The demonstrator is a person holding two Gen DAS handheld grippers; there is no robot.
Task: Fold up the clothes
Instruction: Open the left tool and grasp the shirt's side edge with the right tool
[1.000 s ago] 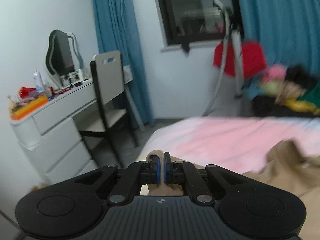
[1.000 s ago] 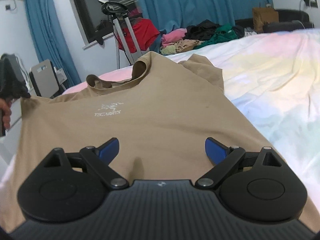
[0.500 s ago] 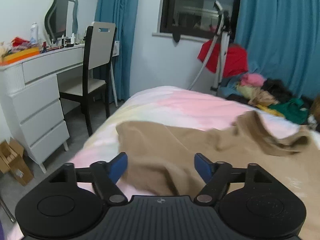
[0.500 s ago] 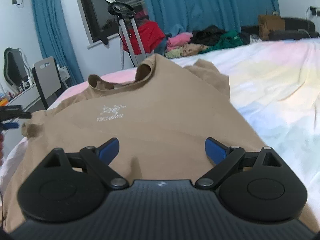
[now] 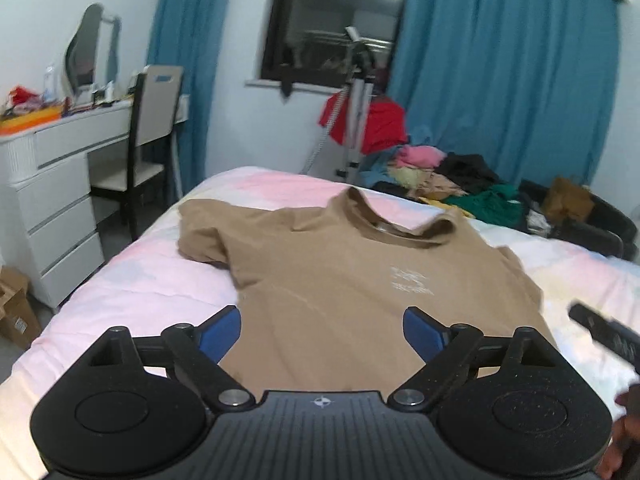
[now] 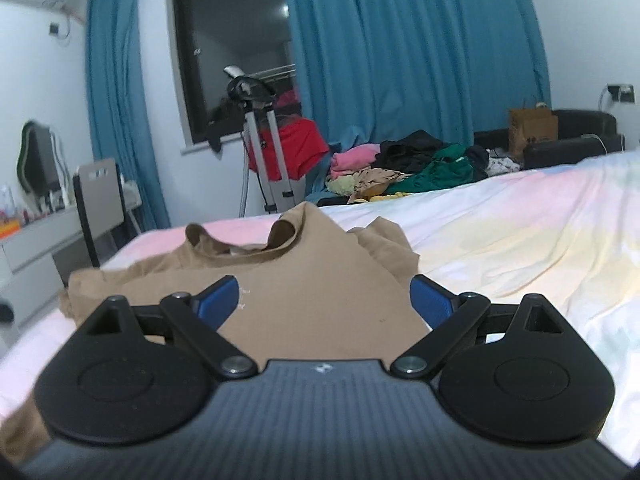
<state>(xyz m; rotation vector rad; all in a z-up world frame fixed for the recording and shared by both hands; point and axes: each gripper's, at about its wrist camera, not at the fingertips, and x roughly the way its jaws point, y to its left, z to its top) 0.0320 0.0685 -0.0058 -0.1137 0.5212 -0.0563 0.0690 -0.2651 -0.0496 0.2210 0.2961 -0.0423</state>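
Observation:
A tan T-shirt (image 5: pixel 340 280) lies face up on the bed, collar far, white chest logo showing, its left sleeve rumpled at the far left. It also shows in the right wrist view (image 6: pixel 320 304). My left gripper (image 5: pixel 322 332) is open and empty, above the shirt's near part. My right gripper (image 6: pixel 324 300) is open and empty, low over the shirt's lower half. Part of the right gripper shows at the right edge of the left wrist view (image 5: pixel 600 334).
The bed has a pastel pink and yellow cover (image 5: pixel 132 280). A pile of clothes (image 6: pixel 400 168) and a metal stand with a red garment (image 6: pixel 280 152) sit beyond the bed. A white dresser (image 5: pixel 52 184) and a chair (image 5: pixel 148 140) stand at left.
My left gripper let go of the shirt's left sleeve, opened, and drew back over the shirt's lower part. The right gripper dropped lower over the shirt and stayed open.

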